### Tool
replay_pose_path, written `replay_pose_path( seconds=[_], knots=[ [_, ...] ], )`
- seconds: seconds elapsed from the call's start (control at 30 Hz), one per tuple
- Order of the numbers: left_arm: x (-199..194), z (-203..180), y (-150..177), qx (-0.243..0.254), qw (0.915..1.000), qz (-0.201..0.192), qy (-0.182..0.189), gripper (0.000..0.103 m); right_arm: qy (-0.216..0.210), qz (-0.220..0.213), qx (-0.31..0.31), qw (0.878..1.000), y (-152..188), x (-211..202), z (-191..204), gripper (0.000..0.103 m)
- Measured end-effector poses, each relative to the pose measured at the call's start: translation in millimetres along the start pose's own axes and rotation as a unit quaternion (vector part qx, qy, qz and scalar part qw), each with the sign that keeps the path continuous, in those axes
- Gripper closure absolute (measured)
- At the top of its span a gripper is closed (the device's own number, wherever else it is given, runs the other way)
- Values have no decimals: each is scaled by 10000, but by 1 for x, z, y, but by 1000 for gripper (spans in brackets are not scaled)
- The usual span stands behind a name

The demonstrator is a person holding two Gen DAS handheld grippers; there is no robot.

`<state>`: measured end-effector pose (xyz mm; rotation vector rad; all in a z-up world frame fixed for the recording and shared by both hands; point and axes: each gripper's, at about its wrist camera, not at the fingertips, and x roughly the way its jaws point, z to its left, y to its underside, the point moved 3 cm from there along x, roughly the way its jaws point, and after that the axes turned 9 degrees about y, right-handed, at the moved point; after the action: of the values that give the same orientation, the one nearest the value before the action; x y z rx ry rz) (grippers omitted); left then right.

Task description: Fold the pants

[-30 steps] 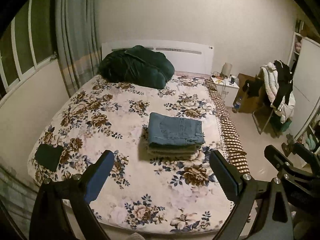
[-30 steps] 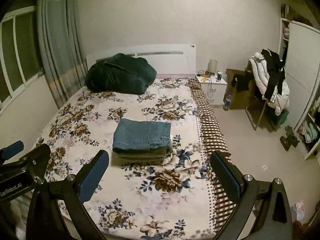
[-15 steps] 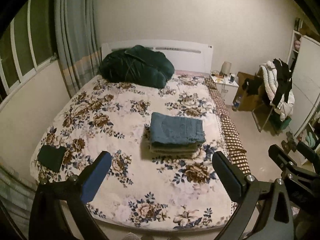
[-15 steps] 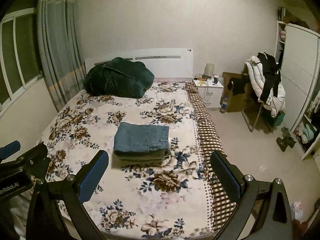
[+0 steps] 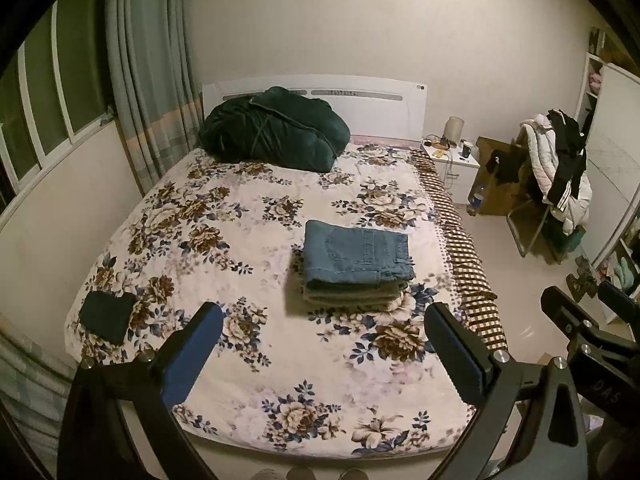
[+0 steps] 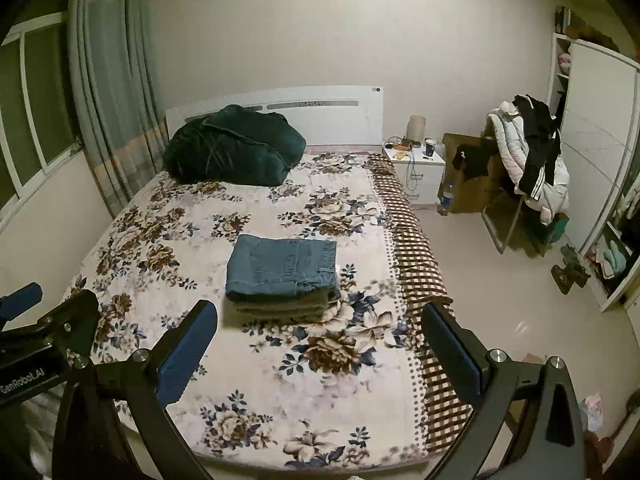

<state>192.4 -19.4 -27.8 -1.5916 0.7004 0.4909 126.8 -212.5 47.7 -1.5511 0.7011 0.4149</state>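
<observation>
Folded blue jeans (image 5: pixel 356 254) (image 6: pixel 282 264) lie on top of a stack of folded greyish pants (image 5: pixel 354 294) (image 6: pixel 280 304) in the middle of the floral bed (image 5: pixel 240 220) (image 6: pixel 340 380). My left gripper (image 5: pixel 324 316) hangs open above the foot of the bed, well short of the stack, with nothing between its fingers. My right gripper (image 6: pixel 320 314) is open too, also back from the stack and empty. Each gripper shows at the edge of the other's view.
A dark green duvet bundle (image 5: pixel 272 134) sits at the headboard. A small dark folded cloth (image 5: pixel 106 314) lies at the bed's near left corner. A nightstand (image 6: pixel 414 168), a chair piled with clothes (image 6: pixel 528 160) and a wardrobe (image 6: pixel 596 160) stand to the right, across bare floor.
Both views have pulled back and up slightly, so the bed and the stack look a little farther away. The stack has not moved and both grippers stay open.
</observation>
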Motion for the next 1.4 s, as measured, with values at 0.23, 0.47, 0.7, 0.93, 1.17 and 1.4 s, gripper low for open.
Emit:
replay_pose_path(
  seconds=[0.23,0.47,0.7,0.93,1.17,1.4],
  knots=[
    [-1,-2,1,1,10000,1,-15,0,-25,21,6,10000,1,0,0,0],
    [-2,-3,1,23,10000,-14,-12,0,-7,26,26,10000,1,-1,1,0],
    [-6,-1,1,8,10000,-19,-39,0,-20,30,39,10000,2,-2,1,0],
    [-11,2,-1,-21,10000,-63,-62,0,-12,29,37,10000,4,-3,2,0],
    [-11,3,-1,-24,10000,-53,-56,0,-11,22,34,10000,6,-3,4,0],
    [-12,6,-4,-28,9999,-61,-98,0,-11,23,46,10000,6,-4,5,0]
  ],
)
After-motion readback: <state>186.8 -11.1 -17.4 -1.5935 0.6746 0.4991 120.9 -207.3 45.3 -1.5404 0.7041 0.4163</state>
